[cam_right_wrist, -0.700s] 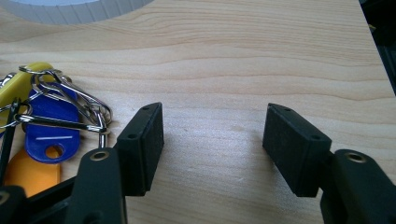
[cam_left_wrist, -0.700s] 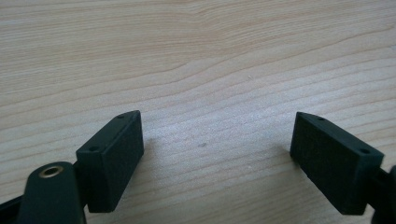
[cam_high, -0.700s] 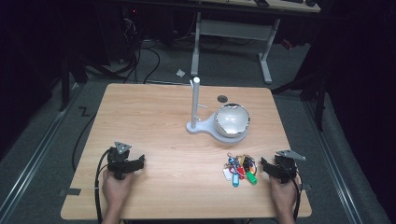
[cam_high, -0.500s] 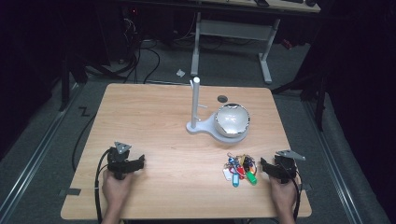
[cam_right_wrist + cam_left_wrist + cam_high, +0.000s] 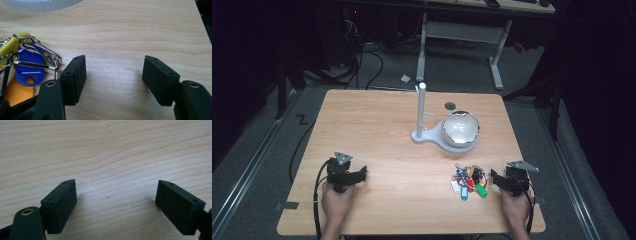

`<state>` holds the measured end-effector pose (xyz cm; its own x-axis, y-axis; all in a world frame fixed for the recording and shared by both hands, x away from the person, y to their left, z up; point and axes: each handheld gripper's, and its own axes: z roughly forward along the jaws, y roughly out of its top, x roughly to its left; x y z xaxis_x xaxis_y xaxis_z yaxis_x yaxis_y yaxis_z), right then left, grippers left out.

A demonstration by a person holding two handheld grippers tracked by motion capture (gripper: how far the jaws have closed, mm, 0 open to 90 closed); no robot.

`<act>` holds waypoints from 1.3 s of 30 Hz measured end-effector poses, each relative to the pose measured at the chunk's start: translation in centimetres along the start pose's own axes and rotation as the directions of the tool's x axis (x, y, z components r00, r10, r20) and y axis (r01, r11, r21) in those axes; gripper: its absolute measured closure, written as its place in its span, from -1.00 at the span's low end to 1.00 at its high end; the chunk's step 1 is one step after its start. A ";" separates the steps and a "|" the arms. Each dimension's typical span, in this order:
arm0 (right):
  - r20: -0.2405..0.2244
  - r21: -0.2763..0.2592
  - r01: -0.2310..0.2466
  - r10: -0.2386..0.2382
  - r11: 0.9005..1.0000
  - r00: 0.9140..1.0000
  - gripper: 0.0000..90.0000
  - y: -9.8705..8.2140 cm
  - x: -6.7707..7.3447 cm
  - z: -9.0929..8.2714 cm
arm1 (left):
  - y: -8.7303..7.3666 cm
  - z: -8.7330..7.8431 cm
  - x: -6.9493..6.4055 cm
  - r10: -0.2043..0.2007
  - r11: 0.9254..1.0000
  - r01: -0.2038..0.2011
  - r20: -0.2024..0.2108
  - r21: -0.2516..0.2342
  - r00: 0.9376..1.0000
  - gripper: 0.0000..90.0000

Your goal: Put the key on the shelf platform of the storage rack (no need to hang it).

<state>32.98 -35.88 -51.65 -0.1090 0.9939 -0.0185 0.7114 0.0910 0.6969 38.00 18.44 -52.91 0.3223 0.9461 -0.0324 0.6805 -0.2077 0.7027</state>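
Key tags [image 5: 469, 180], a jumbled bunch of coloured fobs on wire rings, lie on the table [image 5: 382, 130] toward its near right corner, in front of the white bowl [image 5: 460, 128] and the white stand [image 5: 422, 114] with its upright post. Right gripper [image 5: 495, 179] sits just beside that bunch, on its right, pointing leftward at it — clearly the nearer of the two. Left gripper [image 5: 362, 173] rests well apart, over on the near left of the board.

From the right gripper view the relation is plain: the bunch lies off to the left of the jaws, not between them. A blue tag [image 5: 29, 70], a yellow tag [image 5: 11, 45] and an orange tag [image 5: 15, 93] fan out there, with a silver ring [image 5: 50, 58] close against the outside of the left-hand jaw. Between the jaws, bare wood. They stand wide apart, holding nothing. So the coming move, I'd judge, needs a shift sideways toward the bunch before any closing.

Left gripper view: jaws also spread wide over bare wood, nothing held
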 end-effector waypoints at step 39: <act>-0.078 -0.037 -0.003 0.000 0.999 0.997 -0.04 -0.3 1.5 -2.4 | 0.0 0.0 0.0 0.000 1.000 0.000 0.002 0.001 1.000 -0.61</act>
<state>30.91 -34.61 -50.19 -0.1629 0.9860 0.0371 0.6858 0.0861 0.7227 38.00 18.43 -52.90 0.3234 0.9457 -0.0334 0.6812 -0.2081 0.7019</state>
